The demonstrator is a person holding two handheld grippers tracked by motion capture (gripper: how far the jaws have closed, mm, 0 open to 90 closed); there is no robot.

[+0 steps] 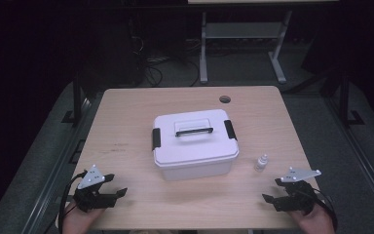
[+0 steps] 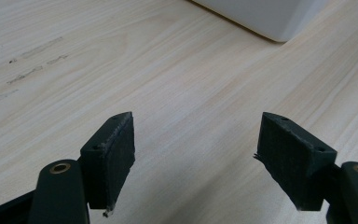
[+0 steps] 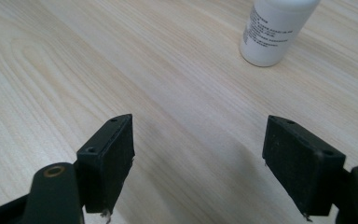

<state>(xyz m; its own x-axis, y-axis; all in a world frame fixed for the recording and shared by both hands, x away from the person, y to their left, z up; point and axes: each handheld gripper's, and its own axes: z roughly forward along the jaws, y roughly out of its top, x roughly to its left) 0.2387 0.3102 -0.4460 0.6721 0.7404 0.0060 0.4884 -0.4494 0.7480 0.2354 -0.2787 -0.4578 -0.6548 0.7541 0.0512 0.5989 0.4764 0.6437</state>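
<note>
- High view: white box [image 1: 195, 145] with a black handle [image 1: 194, 130] on its lid and a black latch at each short end, sitting mid-tabletop [image 1: 126, 122], long axis running left to right. Small white bottle [image 1: 261, 163] upright just beside the box's right front corner, apart from it. Left gripper [image 1: 111, 188] low at the near left edge, right gripper [image 1: 271, 191] low at the near right edge, each held in a hand and pointed inward toward the middle. Both with jaws apart, nothing between them. Bottle ahead and slightly inward of the right gripper, plainly nearer to it than to the left; box well apart from both, about midway.
- Left gripper view: left gripper [image 2: 196, 154] spread wide over bare wood grain, pads empty. Rounded lower corner of the box [image 2: 265, 16] at the top edge, ahead and a little to the right of the jaw line, still well apart.
- Right gripper view: right gripper [image 3: 198, 156] also spread wide, empty, hovering over bare tabletop. Bottle [image 3: 272, 30] standing upright near the top, small print on its label, ahead and to the right of the gap's centre line. Likely call for a short reach forward with a slight shift toward that side to bring the upright bottle between the pads.
</note>
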